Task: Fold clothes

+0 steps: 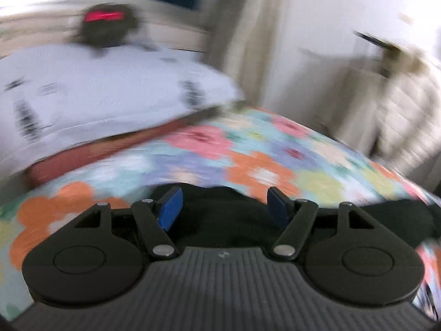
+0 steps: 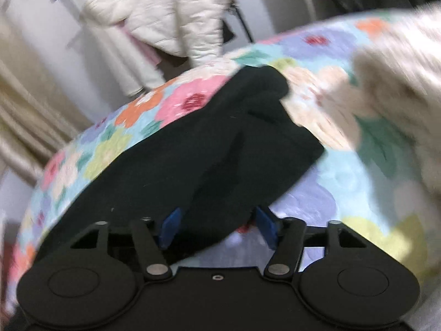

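Black garment (image 2: 193, 149) lies on the floral bedspread (image 2: 358, 165), its long axis running up-right from the right gripper (image 2: 217, 229); both grippers gape, gripping nothing, left gripper (image 1: 224, 207) beside its edge.

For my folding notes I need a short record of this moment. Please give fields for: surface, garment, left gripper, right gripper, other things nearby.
surface: bed with flowered cover
garment: black garment lying partly folded on the cover
left gripper: left gripper open, above the black cloth, pads not pressing it
right gripper: right gripper open, garment edge between the jaws, not pinched
other things nearby: white pillow; white quilted jacket hanging behind; pale fluffy fabric
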Available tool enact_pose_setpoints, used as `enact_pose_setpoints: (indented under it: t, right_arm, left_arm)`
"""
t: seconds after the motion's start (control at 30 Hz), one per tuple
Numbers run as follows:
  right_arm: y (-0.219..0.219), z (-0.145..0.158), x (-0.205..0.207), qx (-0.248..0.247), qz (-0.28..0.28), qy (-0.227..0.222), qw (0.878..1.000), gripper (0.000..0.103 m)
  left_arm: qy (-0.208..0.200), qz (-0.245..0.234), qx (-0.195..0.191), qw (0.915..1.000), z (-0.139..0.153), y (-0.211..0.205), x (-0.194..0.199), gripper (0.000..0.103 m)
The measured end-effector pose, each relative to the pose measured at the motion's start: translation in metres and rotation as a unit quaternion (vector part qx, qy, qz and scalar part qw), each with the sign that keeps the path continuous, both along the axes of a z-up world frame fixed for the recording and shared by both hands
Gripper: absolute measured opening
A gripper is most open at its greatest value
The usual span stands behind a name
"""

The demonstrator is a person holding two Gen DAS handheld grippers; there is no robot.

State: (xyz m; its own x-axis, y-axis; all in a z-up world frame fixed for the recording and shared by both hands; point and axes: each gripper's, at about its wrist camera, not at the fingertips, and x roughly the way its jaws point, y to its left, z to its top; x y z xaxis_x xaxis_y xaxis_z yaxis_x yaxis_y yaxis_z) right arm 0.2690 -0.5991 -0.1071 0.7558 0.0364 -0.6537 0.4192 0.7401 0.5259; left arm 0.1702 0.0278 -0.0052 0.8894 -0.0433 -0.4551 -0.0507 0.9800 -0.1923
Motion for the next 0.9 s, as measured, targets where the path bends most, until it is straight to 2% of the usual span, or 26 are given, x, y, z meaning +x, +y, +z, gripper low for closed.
enact_pose_setpoints:
  t: [0.07,0.17,0.27,0.3,0.33,0.37,0.4,0.47,0.53,0.6,0.67,0.73,0.8,0.83,0.9]
  right_arm:
    - [-0.013,-0.015,-0.004,0.061,-0.025,-0.014,0.998,0.078]
    - [-0.024,-0.036,-0.003,0.134,-0.067,-0.065,0.987,0.087]
    - [-0.028,-0.043,0.018,0.141,-0.079,-0.092,0.982,0.092]
    - [-0.027,-0.042,0.029,0.126,-0.074,-0.096,0.985,0.092]
    - [-0.026,-0.038,0.037,0.104,-0.072,-0.096,0.987,0.077]
    - [-0.024,-0.034,0.044,0.081,-0.071,-0.096,0.989,0.048]
    - [-0.023,-0.030,0.050,0.058,-0.071,-0.096,0.991,0.010]
    - [-0.022,-0.010,0.053,0.043,-0.063,-0.106,0.991,0.010]
    - [-0.024,0.033,0.047,-0.019,-0.025,-0.129,0.991,0.009]
    - [-0.029,0.079,0.034,-0.098,0.008,-0.147,0.984,0.008]
    - [-0.045,0.103,0.019,-0.131,-0.001,-0.144,0.981,0.008]
    - [-0.063,0.102,0.009,-0.117,-0.018,-0.128,0.985,0.008]
    - [-0.067,0.092,0.004,-0.137,-0.017,-0.084,0.987,0.008]
    - [-0.065,0.088,0.002,-0.166,-0.011,-0.063,0.984,0.008]
    - [-0.063,0.085,-0.006,-0.175,-0.016,-0.061,0.983,0.008]
  left_arm:
    - [0.011,-0.069,0.031,0.9971,-0.005,-0.031,0.002,0.068]
    - [0.028,-0.159,0.072,0.9842,-0.017,-0.076,0.002,0.069]
    - [0.045,-0.226,0.123,0.9652,-0.037,-0.114,0.003,0.070]
    - [0.052,-0.241,0.147,0.9580,-0.045,-0.125,0.005,0.070]
    - [0.059,-0.243,0.160,0.9549,-0.049,-0.129,0.006,0.071]
    - [0.065,-0.242,0.171,0.9529,-0.053,-0.132,0.007,0.071]
    - [0.072,-0.241,0.181,0.9508,-0.057,-0.134,0.009,0.071]
    - [0.079,-0.232,0.165,0.9554,-0.056,-0.127,0.013,0.071]
    - [0.077,-0.230,0.142,0.9597,-0.052,-0.119,0.015,0.071]
    - [0.083,-0.242,0.144,0.9560,-0.053,-0.119,0.014,0.071]
    - [0.088,-0.258,0.160,0.9487,-0.058,-0.127,0.012,0.071]
    - [0.097,-0.268,0.181,0.9415,-0.061,-0.136,0.007,0.072]
    - [0.097,-0.266,0.187,0.9405,-0.064,-0.137,0.005,0.072]
    - [0.099,-0.264,0.174,0.9434,-0.062,-0.134,0.005,0.072]
    - [0.100,-0.247,0.114,0.9571,-0.055,-0.117,0.013,0.072]
